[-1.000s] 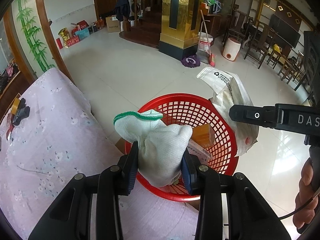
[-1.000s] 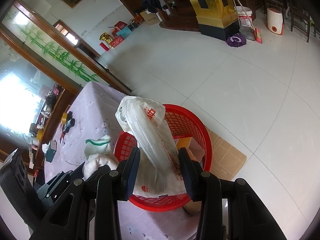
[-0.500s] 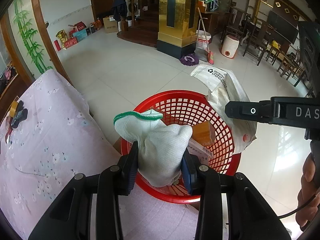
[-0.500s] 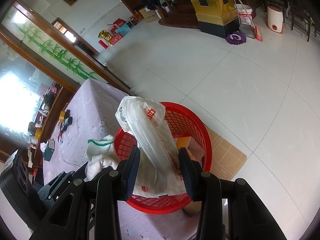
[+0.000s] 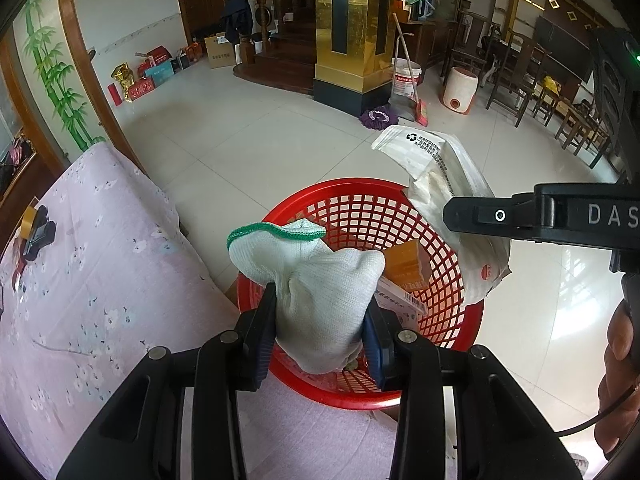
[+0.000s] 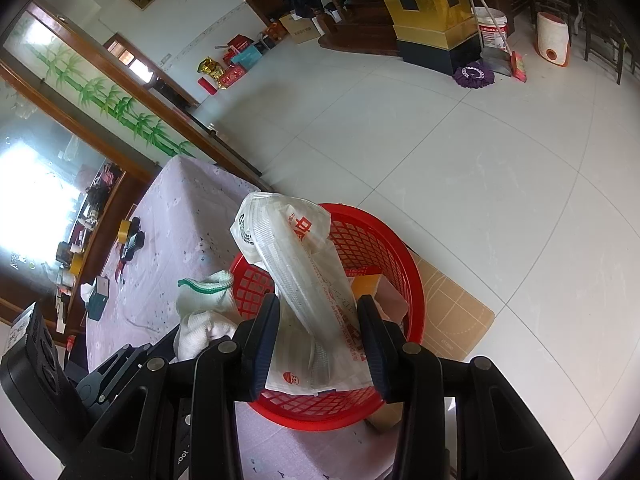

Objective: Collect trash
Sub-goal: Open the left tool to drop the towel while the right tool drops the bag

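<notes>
basket (image 5: 400, 216) drifted closer; left tool (image 5: 320, 334) clamps glove (image 5: 320, 292).

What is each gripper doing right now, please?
Left gripper: shut on the white glove, above the red basket.
Right gripper: shut on the white plastic bag, above the same basket.

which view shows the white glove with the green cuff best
The left wrist view: the white glove fills the centre, clamped in the left hand-held gripper above the red basket. The right wrist view shows it small, partly hidden at the side.
</notes>
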`<action>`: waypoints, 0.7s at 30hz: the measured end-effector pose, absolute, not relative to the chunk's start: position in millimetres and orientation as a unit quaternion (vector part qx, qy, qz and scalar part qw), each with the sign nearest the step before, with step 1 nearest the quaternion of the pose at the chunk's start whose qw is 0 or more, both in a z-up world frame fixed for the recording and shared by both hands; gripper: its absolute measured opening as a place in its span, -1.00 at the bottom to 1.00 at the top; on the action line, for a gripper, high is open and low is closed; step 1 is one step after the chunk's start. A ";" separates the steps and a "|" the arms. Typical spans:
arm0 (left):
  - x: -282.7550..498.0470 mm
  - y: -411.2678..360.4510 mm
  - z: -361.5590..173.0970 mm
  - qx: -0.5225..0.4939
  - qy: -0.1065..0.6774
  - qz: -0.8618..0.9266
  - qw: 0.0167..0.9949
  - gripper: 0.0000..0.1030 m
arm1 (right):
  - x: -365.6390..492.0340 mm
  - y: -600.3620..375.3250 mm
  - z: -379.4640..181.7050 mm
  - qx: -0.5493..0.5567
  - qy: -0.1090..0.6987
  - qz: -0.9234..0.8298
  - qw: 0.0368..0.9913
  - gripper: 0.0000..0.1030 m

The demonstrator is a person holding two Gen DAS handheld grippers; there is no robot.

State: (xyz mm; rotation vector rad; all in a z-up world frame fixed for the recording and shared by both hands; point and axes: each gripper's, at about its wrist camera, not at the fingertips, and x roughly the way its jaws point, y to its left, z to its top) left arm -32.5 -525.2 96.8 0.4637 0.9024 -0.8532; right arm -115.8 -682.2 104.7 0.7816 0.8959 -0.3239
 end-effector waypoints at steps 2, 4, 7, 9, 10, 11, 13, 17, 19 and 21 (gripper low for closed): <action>-32.4 -526.2 96.7 0.215 0.419 -0.396 0.788 -0.29 | -116.1 -682.1 104.9 0.366 0.420 -0.152 0.816 -0.13; -32.3 -526.5 96.3 0.216 0.419 -0.395 0.788 -0.29 | -116.0 -682.0 104.9 0.367 0.420 -0.153 0.816 -0.13; -31.4 -526.7 95.0 0.216 0.420 -0.394 0.788 -0.29 | -114.2 -680.8 104.2 0.366 0.422 -0.152 0.816 -0.13; -31.4 -526.8 94.7 0.216 0.420 -0.394 0.788 -0.29 | -112.1 -679.7 102.9 0.365 0.423 -0.151 0.815 -0.13; -31.4 -526.8 94.4 0.216 0.421 -0.394 0.788 -0.29 | -110.5 -679.2 102.5 0.365 0.424 -0.151 0.815 -0.13; -31.8 -526.8 94.5 0.216 0.421 -0.394 0.788 -0.29 | -109.8 -679.4 101.5 0.364 0.425 -0.151 0.815 -0.13; -31.3 -527.0 93.4 0.216 0.421 -0.394 0.788 -0.29 | -107.8 -678.3 100.8 0.364 0.426 -0.149 0.815 -0.13; -31.0 -527.0 92.8 0.217 0.421 -0.393 0.788 -0.29 | -105.5 -682.3 99.6 0.363 0.427 -0.147 0.815 -0.13; -29.9 -527.2 91.3 0.217 0.422 -0.392 0.788 -0.29 | -104.5 -682.7 98.5 0.364 0.428 -0.146 0.815 -0.13; -29.0 -527.3 90.6 0.217 0.422 -0.391 0.789 -0.29 | -103.5 -682.6 97.6 0.363 0.429 -0.145 0.814 -0.11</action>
